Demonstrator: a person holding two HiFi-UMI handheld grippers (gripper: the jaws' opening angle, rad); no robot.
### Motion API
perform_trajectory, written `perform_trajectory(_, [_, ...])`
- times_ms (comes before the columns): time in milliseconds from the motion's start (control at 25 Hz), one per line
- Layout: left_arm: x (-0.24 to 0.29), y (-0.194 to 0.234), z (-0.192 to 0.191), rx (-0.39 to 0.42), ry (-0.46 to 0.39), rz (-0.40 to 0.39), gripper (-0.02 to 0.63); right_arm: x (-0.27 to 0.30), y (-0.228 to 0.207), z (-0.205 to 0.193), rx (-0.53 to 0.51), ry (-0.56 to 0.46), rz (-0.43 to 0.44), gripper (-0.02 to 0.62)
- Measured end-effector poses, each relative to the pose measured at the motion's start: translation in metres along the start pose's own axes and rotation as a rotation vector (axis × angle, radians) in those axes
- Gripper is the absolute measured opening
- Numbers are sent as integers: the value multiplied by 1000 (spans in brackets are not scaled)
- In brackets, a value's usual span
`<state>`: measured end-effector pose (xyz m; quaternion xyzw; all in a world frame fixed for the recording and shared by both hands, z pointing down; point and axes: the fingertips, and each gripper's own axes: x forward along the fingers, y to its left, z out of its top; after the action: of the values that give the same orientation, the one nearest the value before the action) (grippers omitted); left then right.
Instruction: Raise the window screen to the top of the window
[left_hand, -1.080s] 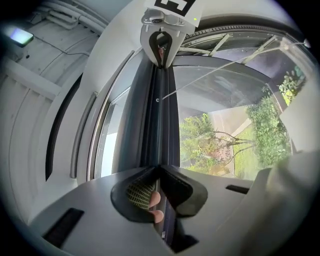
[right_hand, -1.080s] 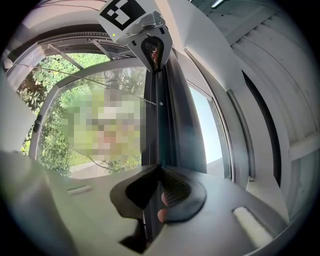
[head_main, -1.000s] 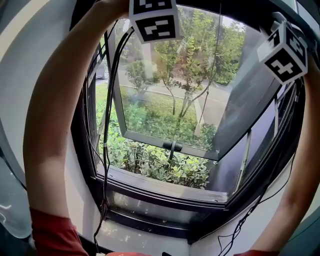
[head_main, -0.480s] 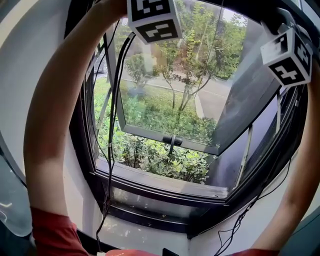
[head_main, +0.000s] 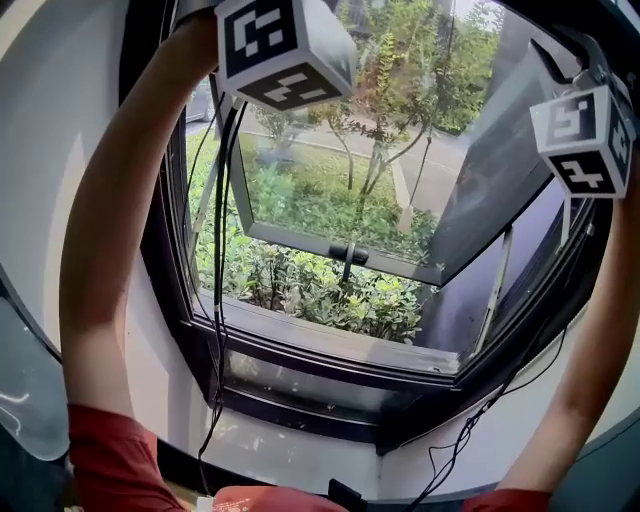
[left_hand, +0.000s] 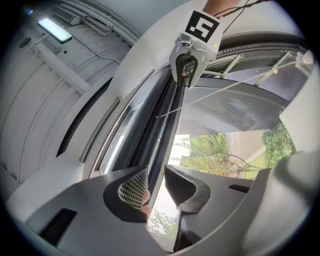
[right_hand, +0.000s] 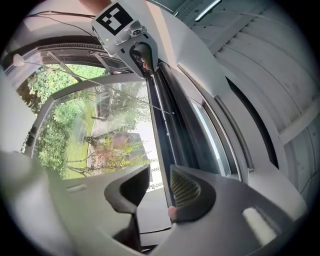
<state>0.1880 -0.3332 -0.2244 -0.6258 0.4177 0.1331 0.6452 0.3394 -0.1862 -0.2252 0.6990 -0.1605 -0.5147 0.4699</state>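
Both arms up, red sleeves (head_main: 108, 462) at the bottom of the head view. The left gripper's marker cube (head_main: 283, 50) is top centre, the right one's (head_main: 585, 135) at the upper right edge.

Left gripper (left_hand: 157, 181): fingers moderately apart and just been opening. Nothing is pressed between the pads; daylight shows in the gap. The ribbed pad (left_hand: 134, 188) on one finger is bare.

Right gripper (right_hand: 159, 186): fingers wide, also just been opening, pads touching nothing.

Window screen (left_hand: 167, 112): I see it only as a long dark bar up along the top of the dark metal window frame (head_main: 330, 372). In my left gripper view it runs from behind the finger gap straight up to the other gripper; the right gripper view shows the same line mirrored. I cannot make out the mesh itself.

Below, the glass sash (head_main: 340, 200) is tilted outward, with a small dark handle (head_main: 348, 255) on its lower rail. Green shrubs (head_main: 310, 295) show past it, a paved path and trees farther out.

Black cables (head_main: 218, 300) hang down from the left gripper, past the frame's left side. A thin pale cord (left_hand: 225, 90) crosses the upper glass. A strip light (left_hand: 55, 30) is on the white ceiling indoors.
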Motion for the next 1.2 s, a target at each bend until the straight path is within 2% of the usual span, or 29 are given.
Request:
perform_trajectory(240, [-24, -41, -17, -70, 19, -27, 100, -17, 34, -12, 107, -18, 15, 135])
perform_trajectory(480, [-52, -82, -32, -255, 34, -77, 100, -45, 74, -21, 249, -50, 32, 137])
perform_trajectory(680, [-86, -119, -46, -342, 70, -93, 100, -71, 112, -19, 317, -74, 69, 138])
perform_trajectory(880, [-127, -167, -57, -407, 95, -142, 100, -95, 156, -14, 355, -83, 112, 138])
perform_trajectory(1200, [-185, -226, -66, -591, 147, -208, 100, -147, 212, -13, 478, -75, 171, 140])
